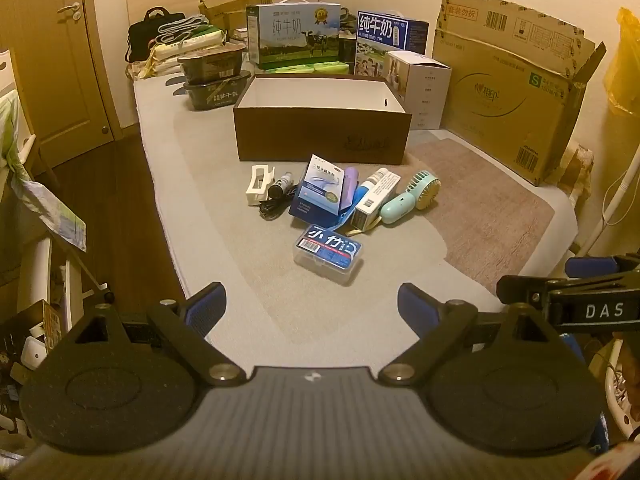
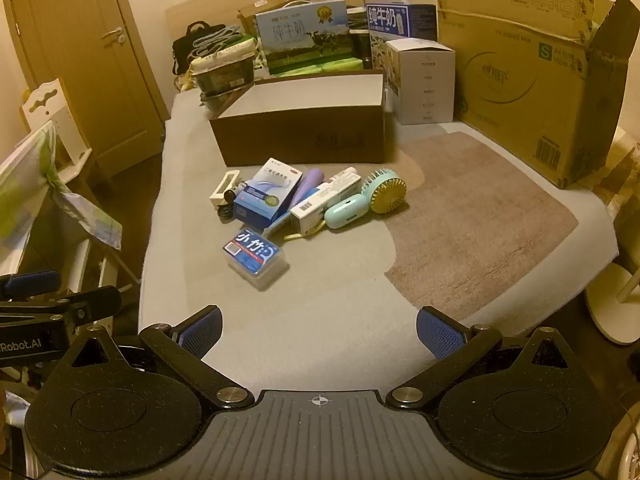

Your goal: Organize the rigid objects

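An open brown box (image 1: 322,138) (image 2: 304,136) with a white inside stands on the bed. In front of it lies a pile: a clear plastic case with a blue label (image 1: 327,253) (image 2: 255,258), a blue medicine box (image 1: 319,191) (image 2: 267,193), a purple tube (image 1: 349,189), a white carton (image 1: 376,198) (image 2: 324,204), a mint hand fan (image 1: 412,196) (image 2: 366,200), a white clip (image 1: 259,183) and a small black item (image 1: 278,192). My left gripper (image 1: 312,312) and right gripper (image 2: 319,334) are open and empty, near the bed's front edge, short of the pile.
Milk cartons (image 1: 294,34), a white box (image 1: 420,88), food tubs (image 1: 212,80) and a big cardboard box (image 1: 516,92) line the back and right. A brown mat (image 2: 480,224) covers the bed's right part. A door (image 2: 92,60) and a drying rack (image 1: 36,200) are at left.
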A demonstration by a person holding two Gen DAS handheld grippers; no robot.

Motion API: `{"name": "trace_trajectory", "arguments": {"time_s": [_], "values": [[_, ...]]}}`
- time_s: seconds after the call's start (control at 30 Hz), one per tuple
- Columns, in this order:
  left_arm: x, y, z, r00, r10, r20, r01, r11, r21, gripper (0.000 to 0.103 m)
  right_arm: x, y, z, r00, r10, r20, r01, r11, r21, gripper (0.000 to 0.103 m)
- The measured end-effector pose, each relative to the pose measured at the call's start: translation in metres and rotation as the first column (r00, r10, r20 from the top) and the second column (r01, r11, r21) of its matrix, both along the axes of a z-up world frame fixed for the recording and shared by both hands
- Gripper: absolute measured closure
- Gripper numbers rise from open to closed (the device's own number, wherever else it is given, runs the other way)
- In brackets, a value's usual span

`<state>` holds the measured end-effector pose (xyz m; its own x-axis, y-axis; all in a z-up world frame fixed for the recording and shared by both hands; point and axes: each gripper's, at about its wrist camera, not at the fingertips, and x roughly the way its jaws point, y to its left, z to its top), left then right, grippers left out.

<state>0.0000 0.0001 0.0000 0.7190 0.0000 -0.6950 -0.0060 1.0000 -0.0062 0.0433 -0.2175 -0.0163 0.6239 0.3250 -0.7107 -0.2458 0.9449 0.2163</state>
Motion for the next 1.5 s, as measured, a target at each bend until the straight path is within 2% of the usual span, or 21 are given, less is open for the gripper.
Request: {"name": "trace_trajectory", "arguments": {"time_s": [1.5], "values": [[0.0004,0.0009,0.0002,1.0,-0.002,0.002,0.002,1.0,0.005,0.011,0.0022,0.0003,0.0011,1.0,0.0,0.0,0.0,1.0,0.004,0.0]]}}
